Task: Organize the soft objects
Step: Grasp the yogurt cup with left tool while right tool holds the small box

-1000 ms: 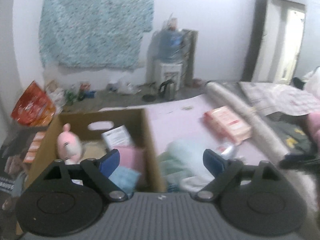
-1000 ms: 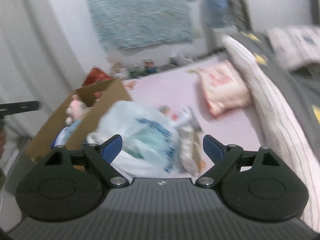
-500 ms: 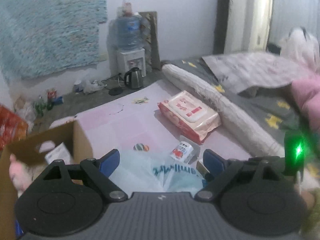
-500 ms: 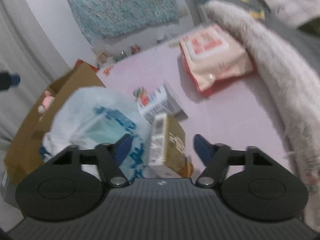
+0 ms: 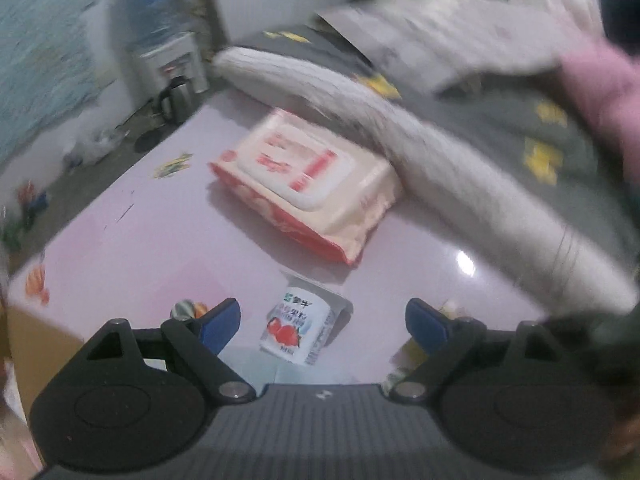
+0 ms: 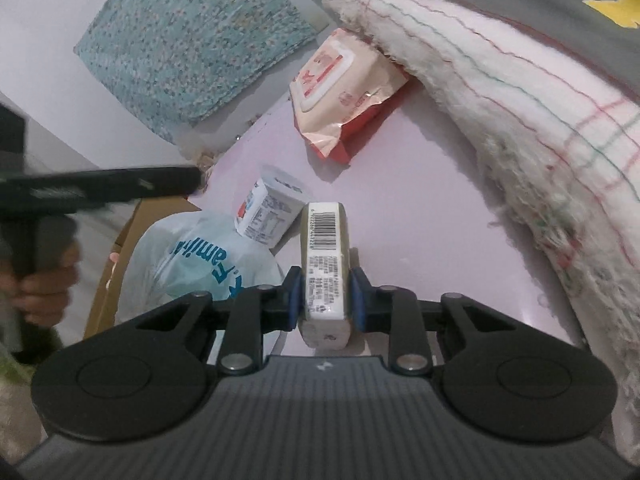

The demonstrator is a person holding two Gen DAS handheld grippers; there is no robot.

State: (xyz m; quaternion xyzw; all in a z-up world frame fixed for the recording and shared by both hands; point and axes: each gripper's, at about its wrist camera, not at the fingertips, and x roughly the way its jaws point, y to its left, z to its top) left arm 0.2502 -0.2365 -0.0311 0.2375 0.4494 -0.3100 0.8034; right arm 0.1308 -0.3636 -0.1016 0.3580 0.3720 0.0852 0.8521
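Right tool [image 6: 323, 304] clenched on a barcoded pack [image 6: 324, 264] above the pink floor mat [image 6: 420, 208], beside the bag [image 6: 200, 264]; left tool [image 5: 322, 320] released over a carton [image 5: 298, 330].

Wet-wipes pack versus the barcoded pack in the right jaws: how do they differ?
The wet-wipes pack lies flat on the pink surface, untouched; the barcoded pack stands on edge, clamped in the right gripper. The wet-wipes pack is peach and red, and broad; the barcoded pack is olive and white, and narrower. Both are soft-wrapped.
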